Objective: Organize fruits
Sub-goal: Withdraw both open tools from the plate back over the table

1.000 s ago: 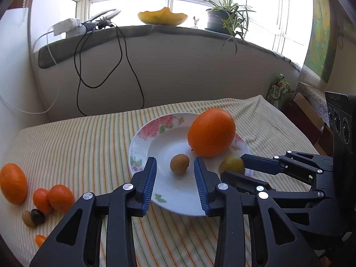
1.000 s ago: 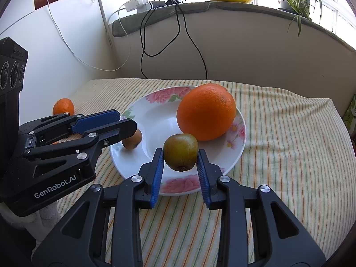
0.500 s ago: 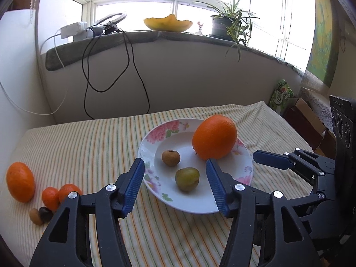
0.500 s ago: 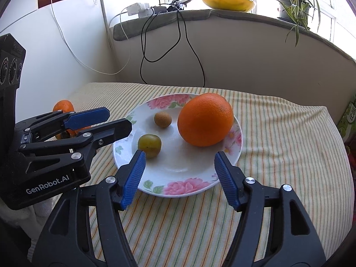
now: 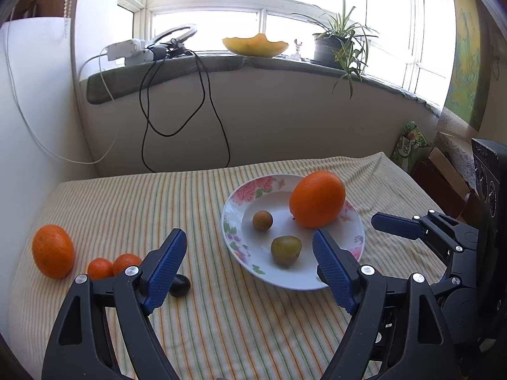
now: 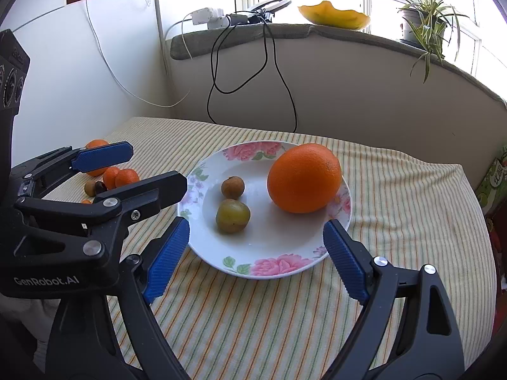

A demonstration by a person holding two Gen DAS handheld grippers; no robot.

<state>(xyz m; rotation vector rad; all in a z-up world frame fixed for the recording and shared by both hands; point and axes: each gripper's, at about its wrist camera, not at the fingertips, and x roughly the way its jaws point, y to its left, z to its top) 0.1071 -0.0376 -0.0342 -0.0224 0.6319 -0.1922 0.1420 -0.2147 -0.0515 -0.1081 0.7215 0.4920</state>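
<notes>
I see both claws hanging just above the striped cloth of the bench (image 5: pixel 133 196), side by side at the near edge of the flowered plate (image 6: pixel 275 266). My left claw (image 5: pixel 250 269) has its jaws opening, with nothing between the blue pads; the plate's near-left rim sits beyond the gap. My right claw (image 6: pixel 256 253) is opening too and grips nothing, its pads flanking the plate's near rim without touching it.

On the plate lie a large orange (image 6: pixel 304 177) at the far right, a small brown longan-like fruit (image 6: pixel 233 187) and a greenish plum (image 6: pixel 233 216) just in front of it, the two close together but apart from the orange.

Off to the left on the cloth sit another orange (image 5: pixel 53 251), two small tangerines (image 5: pixel 111 266) touching each other, and a dark fruit (image 5: pixel 180 286) partly hidden behind my left claw's left finger. Black cables (image 5: pixel 177 107) dangle from the windowsill behind, beside a potted plant (image 5: pixel 339 47) and a yellow melon rind (image 5: pixel 255 46).
</notes>
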